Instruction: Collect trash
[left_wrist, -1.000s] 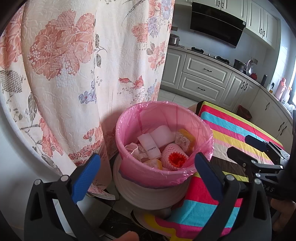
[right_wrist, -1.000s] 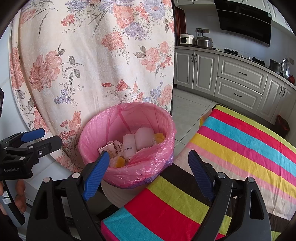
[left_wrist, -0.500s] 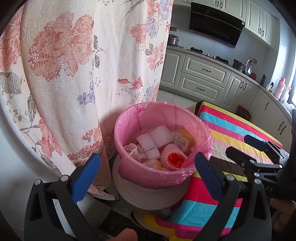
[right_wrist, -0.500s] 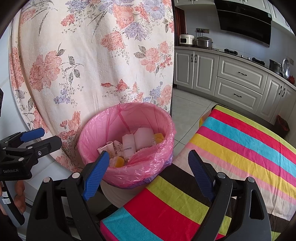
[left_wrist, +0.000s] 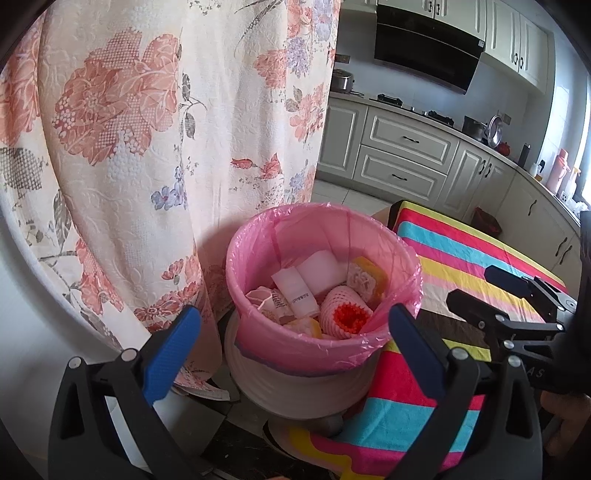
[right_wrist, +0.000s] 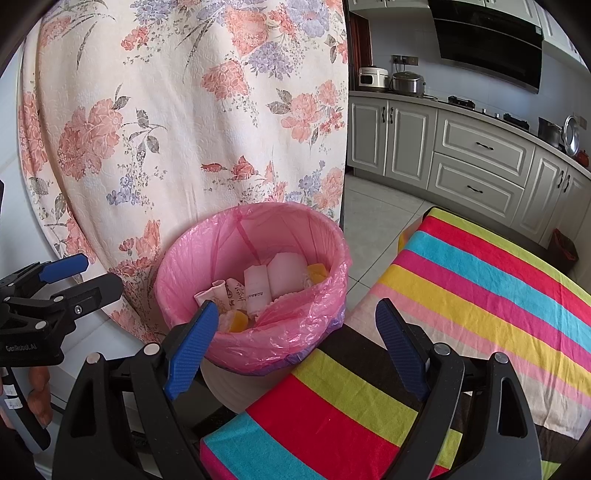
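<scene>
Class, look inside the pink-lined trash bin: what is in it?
Inside the pink-lined trash bin lie white packets, a foam fruit net with an orange core and yellow scraps. Anything beneath that top layer is covered.

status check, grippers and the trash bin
Left gripper open, empty. Right gripper open, empty. Pink-lined trash bin upright beside striped cloth, wrappers and foam fruit net inside. Nothing in the way.

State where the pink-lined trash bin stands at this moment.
In both wrist views the pink-lined trash bin stands on the floor between the floral curtain behind it and the striped cloth's near corner, ahead of both open grippers.
</scene>
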